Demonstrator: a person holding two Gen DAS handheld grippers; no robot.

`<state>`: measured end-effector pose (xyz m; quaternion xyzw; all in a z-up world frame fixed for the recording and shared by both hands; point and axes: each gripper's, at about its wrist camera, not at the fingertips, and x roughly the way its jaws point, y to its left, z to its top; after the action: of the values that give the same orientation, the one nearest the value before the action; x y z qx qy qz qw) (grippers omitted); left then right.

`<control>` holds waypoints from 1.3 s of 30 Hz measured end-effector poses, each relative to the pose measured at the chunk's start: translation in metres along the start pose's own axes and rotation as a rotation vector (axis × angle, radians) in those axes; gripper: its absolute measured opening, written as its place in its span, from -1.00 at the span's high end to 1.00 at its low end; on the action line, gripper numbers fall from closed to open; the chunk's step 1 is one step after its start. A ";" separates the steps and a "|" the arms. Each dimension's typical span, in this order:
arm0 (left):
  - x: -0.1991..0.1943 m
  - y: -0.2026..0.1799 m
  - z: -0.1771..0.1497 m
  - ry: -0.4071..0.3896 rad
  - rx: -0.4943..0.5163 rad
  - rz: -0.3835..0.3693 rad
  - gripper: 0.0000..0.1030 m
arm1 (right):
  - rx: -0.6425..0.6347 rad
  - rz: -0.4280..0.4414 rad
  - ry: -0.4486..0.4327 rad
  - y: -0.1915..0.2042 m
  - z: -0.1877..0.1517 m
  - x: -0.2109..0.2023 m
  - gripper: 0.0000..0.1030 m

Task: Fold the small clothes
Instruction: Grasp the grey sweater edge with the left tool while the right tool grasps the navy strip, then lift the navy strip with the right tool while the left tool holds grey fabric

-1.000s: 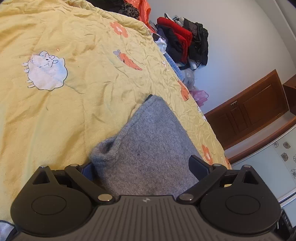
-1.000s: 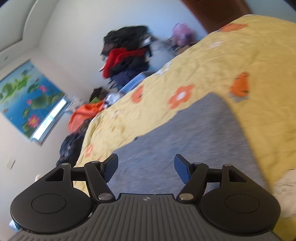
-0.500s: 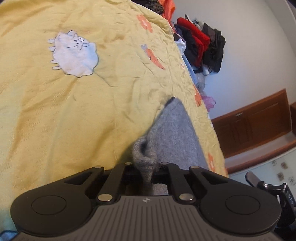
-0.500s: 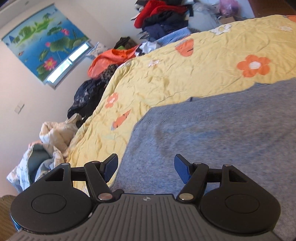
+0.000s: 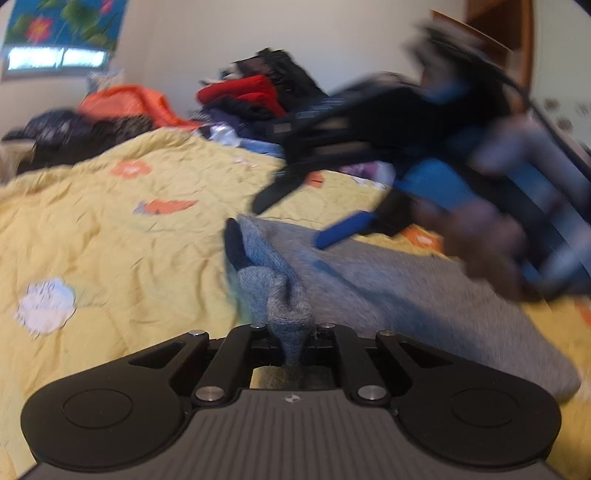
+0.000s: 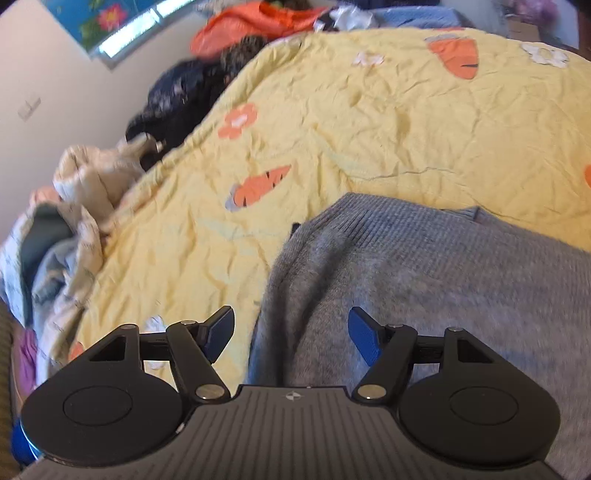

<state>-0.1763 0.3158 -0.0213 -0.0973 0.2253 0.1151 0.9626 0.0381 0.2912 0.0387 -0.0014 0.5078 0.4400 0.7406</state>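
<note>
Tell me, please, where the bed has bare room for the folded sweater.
Free: yellow quilt between the grey sweater and the far clothes pile. Crowded: the quilt's left edge, heaped with pale bedding.

I count one grey knit garment point(image 6: 424, 280) on the yellow quilt point(image 6: 332, 122), two grippers over the quilt, left point(image 5: 291, 332) and right point(image 6: 291, 332), one clothes heap point(image 5: 255, 99) beyond the quilt.

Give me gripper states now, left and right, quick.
Left gripper: shut on a pinched fold of the grey knit garment.
Right gripper: open, holding nothing, jaws spread over the garment's edge.
</note>
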 end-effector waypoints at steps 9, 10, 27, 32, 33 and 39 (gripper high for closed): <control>0.004 -0.013 -0.006 -0.005 0.086 -0.006 0.89 | -0.139 -0.089 0.131 0.030 0.016 0.035 -0.28; 0.004 -0.014 -0.007 -0.007 0.095 -0.005 0.89 | -0.164 -0.112 0.151 0.034 0.017 0.041 -0.26; 0.005 -0.021 -0.008 -0.006 0.118 0.002 0.89 | -0.300 -0.206 0.112 0.028 0.006 0.054 0.64; 0.000 -0.031 -0.001 -0.016 0.136 -0.033 0.89 | -0.207 -0.076 -0.017 -0.010 -0.002 0.013 0.72; -0.001 -0.036 0.001 -0.017 0.143 -0.049 0.89 | -0.194 -0.066 -0.037 -0.019 -0.004 0.002 0.73; 0.006 -0.090 0.016 -0.011 0.171 -0.207 0.89 | -0.140 -0.059 -0.126 -0.088 -0.015 -0.076 0.74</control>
<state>-0.1407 0.2352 0.0025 -0.0370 0.2177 -0.0037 0.9753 0.0770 0.1811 0.0501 -0.0407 0.4281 0.4516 0.7818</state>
